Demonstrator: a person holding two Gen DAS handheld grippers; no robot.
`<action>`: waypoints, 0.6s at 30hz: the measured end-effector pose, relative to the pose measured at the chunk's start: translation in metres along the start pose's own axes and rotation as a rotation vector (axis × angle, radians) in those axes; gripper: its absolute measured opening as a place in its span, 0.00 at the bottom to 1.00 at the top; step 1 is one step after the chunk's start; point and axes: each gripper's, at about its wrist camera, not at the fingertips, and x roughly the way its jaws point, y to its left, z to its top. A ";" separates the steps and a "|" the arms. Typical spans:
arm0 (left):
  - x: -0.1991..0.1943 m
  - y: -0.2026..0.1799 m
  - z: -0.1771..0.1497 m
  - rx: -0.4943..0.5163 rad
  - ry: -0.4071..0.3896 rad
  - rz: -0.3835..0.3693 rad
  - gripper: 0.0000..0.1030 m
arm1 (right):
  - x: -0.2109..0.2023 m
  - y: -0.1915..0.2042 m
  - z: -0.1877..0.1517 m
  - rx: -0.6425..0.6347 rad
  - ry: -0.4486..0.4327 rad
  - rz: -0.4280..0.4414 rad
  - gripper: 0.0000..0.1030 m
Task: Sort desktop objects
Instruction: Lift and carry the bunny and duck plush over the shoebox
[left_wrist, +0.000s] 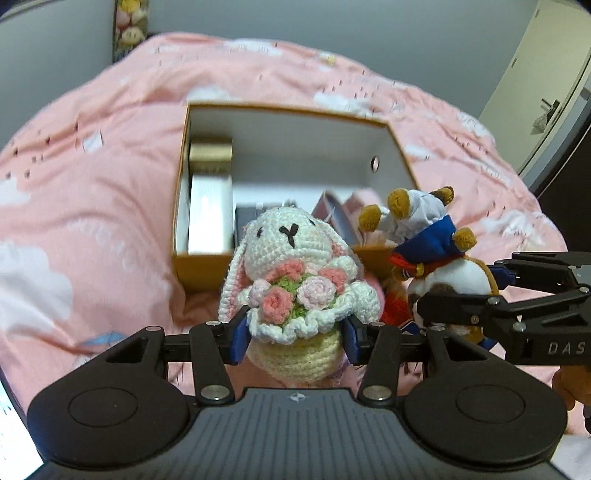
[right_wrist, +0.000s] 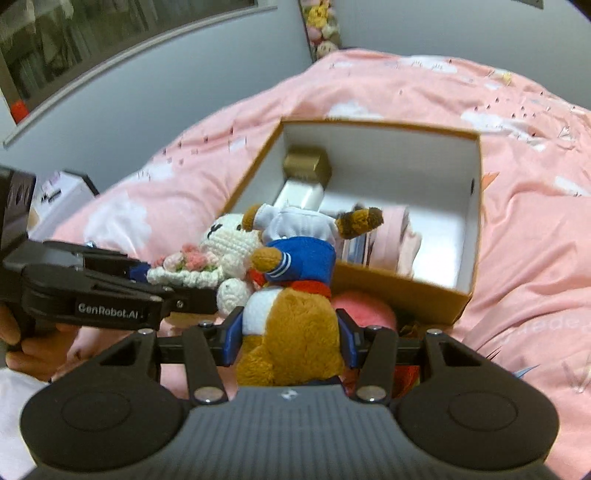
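A white crochet bunny (left_wrist: 295, 266) with a pink flower bouquet hangs above the pink bedspread, and my left gripper (left_wrist: 295, 334) is shut on its yellow base. To its right, my right gripper (left_wrist: 461, 284) is shut on a brown plush toy (left_wrist: 428, 229) in a blue sailor jacket and white hat. The right wrist view shows the plush toy (right_wrist: 303, 258) between the blue pads of my right gripper (right_wrist: 291, 332), with the bunny (right_wrist: 229, 236) and left gripper (right_wrist: 173, 282) close on its left. Both toys are near the front edge of an open cardboard box (right_wrist: 399, 291).
The box (left_wrist: 199, 266) lies on a pink cloud-print bedspread (left_wrist: 92, 184) and holds a gold carton (right_wrist: 306, 166), a white carton (right_wrist: 303, 195) and pink items. A pink round plush (right_wrist: 362, 310) sits by the box front. A hand (right_wrist: 22, 343) holds the left gripper.
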 end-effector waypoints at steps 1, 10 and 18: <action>-0.003 -0.001 0.003 0.001 -0.017 -0.001 0.55 | -0.004 0.001 0.003 -0.006 -0.019 -0.008 0.52; -0.006 -0.006 0.040 -0.014 -0.129 0.003 0.55 | -0.021 0.005 0.037 -0.016 -0.171 -0.069 0.52; 0.002 -0.014 0.076 0.010 -0.211 0.001 0.55 | -0.011 -0.007 0.061 0.010 -0.238 -0.125 0.52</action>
